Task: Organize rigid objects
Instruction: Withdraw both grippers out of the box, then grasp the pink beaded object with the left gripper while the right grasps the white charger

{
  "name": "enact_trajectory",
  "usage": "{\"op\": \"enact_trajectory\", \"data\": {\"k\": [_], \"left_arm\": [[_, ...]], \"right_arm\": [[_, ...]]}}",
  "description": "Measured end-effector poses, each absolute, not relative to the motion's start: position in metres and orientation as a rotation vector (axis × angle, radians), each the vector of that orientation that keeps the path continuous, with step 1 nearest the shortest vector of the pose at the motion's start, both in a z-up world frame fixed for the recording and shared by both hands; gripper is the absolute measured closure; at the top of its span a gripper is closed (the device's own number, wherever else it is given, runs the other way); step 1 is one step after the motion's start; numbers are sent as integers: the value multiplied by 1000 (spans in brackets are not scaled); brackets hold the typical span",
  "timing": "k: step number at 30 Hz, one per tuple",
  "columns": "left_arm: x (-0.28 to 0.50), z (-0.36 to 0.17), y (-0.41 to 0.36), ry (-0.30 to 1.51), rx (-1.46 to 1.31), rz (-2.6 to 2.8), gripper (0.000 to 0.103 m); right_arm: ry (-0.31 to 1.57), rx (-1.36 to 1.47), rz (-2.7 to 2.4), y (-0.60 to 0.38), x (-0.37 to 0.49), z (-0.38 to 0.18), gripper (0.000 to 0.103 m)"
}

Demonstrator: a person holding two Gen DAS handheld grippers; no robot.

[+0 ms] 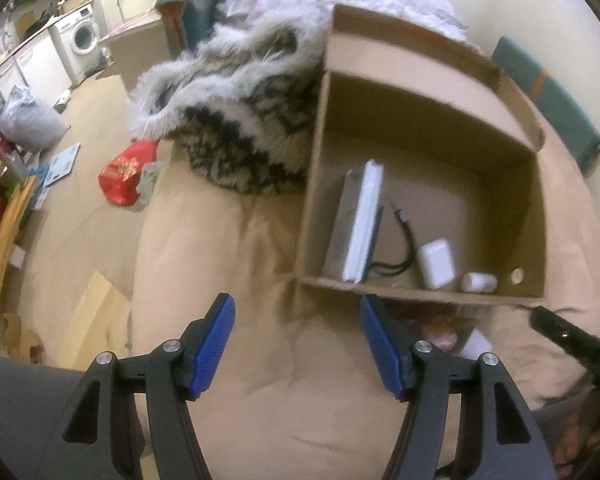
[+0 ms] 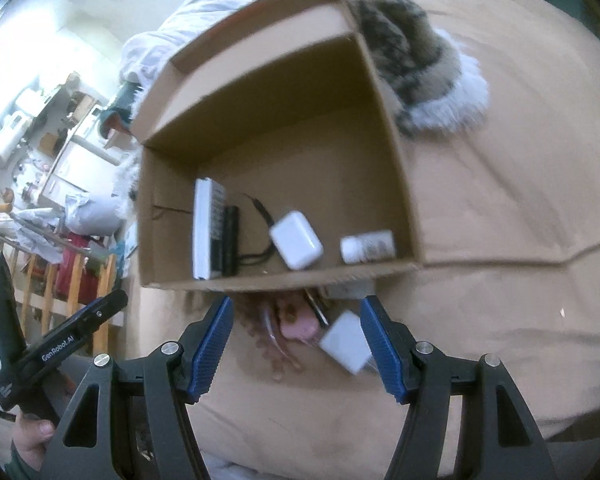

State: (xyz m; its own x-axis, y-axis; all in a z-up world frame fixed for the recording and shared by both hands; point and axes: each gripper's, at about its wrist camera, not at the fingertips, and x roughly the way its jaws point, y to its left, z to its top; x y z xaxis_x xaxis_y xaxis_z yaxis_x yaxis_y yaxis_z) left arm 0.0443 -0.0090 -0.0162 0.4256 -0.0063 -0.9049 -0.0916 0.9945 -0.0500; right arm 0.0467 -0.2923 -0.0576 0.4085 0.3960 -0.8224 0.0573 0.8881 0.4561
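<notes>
Both grippers' fingers apart, empty. White adapter (image 2: 346, 342) between your right fingers (image 2: 374, 334): light, stiff, slick; pinch flat sides.

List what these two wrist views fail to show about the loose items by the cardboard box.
- Pink object, right wrist view: blurred and partly tucked under the brown cardboard box; what it is cannot be told.
- Flat white square block, left wrist view: mostly hidden behind the left gripper.
- Small white bottle, both views: label too blurred to read.
- Right gripper: open, empty.

White charger (image 2: 296, 239), bottle (image 2: 367, 246) inside carton (image 2: 396, 152)
</notes>
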Motion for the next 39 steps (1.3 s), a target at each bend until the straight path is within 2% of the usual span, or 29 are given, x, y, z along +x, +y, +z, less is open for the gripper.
{"op": "enact_trajectory", "data": {"k": [11,19,27,28,30,39], "left_arm": [[49,-55,-12,1257,-173,21,41],[57,-96,-66,1399,-282,-61,41],[72,-136,-101,1447,-240,-11,46],[74,-138,-102,1446,-233,-9,48],[74,-139,-102,1435,-223,-8,73],[61,-125,-74,1482,-178,10,76]], "right_arm": [[1204,502,183,-297,54,-80,34],[1212,566,169,-306,58,-86,33],[1211,608,156,-318,57,-90,34],[1216,609,156,-319,57,-92,34],[1223,611,157,-318,59,-94,34],[1223,603,169,-314,64,-93,34]]}}
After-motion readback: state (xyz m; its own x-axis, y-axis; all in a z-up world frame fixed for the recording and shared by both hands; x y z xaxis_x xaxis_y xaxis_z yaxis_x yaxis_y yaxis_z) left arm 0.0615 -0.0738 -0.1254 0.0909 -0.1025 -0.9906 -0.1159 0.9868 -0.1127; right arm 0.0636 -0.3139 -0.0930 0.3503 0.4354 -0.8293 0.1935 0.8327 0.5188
